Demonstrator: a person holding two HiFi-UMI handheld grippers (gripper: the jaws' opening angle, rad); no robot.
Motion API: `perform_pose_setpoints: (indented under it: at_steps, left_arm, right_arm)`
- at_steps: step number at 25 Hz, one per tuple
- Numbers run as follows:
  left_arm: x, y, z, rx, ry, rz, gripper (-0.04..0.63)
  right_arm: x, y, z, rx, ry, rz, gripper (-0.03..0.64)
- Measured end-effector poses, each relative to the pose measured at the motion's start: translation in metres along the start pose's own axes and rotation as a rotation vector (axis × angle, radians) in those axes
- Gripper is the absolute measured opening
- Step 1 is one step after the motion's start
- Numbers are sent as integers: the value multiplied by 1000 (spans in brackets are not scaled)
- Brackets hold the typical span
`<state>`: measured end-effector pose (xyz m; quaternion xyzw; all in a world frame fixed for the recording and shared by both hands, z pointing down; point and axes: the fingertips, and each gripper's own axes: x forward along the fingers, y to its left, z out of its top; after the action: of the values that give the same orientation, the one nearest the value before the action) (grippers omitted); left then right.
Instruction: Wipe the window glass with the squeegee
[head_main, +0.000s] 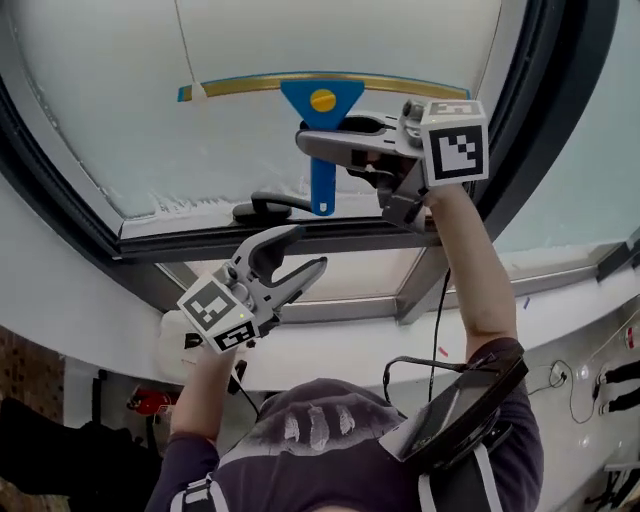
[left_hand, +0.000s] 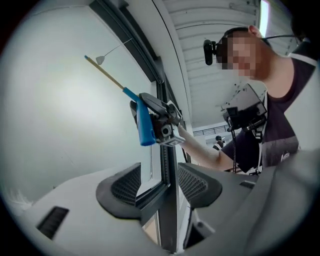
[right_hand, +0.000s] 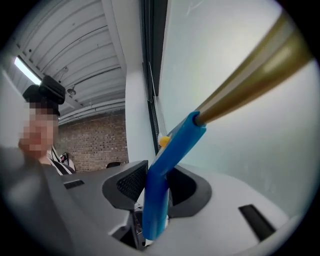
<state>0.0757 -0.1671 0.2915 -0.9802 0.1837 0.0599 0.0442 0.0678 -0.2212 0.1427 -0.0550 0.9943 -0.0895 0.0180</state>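
While the right gripper (head_main: 325, 140) clamps the blue squeegee (head_main: 322, 100), hiding its mid-handle, the blade (head_main: 400, 83) crosses the window glass (head_main: 110, 110) above. Below it, the left gripper (head_main: 296, 268) gapes empty.

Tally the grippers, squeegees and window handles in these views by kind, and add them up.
Grippers: 2, the left gripper and the right gripper
Squeegees: 1, the squeegee
Window handles: 1, the black window handle
Total: 4
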Motion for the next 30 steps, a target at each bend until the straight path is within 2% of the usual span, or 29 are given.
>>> perform_pose_setpoints:
  at_steps: [7,12,17,21,25,28,30]
  left_arm:
    - [12,-9,36,7,-66,15,221]
    - [23,-18,67,56,-111,-7,221]
    - [29,-31,81,100,-122,-64,221]
    - [31,-33,79,88,-131,-97,221]
    - [33,-31,70,72,-117,-117,221]
    - [31,-25,67,49,-104,-118,221]
    - [31,-24,64,34,-93,-125,221]
  right_arm:
    - [-45,-21,104,-113,65,-100,123]
    - [-60,-35,145,-85,83,-110,123]
    - [-68,-40,171,32,-34,-54,123]
    - [-75,-36,176,64,-180,-25,123]
    - [-82,-42,176,80,-301,-52,123]
    - [-85,-44,178,88,-431,-94,123]
    - [-86,-48,171,125,-499,-105,121]
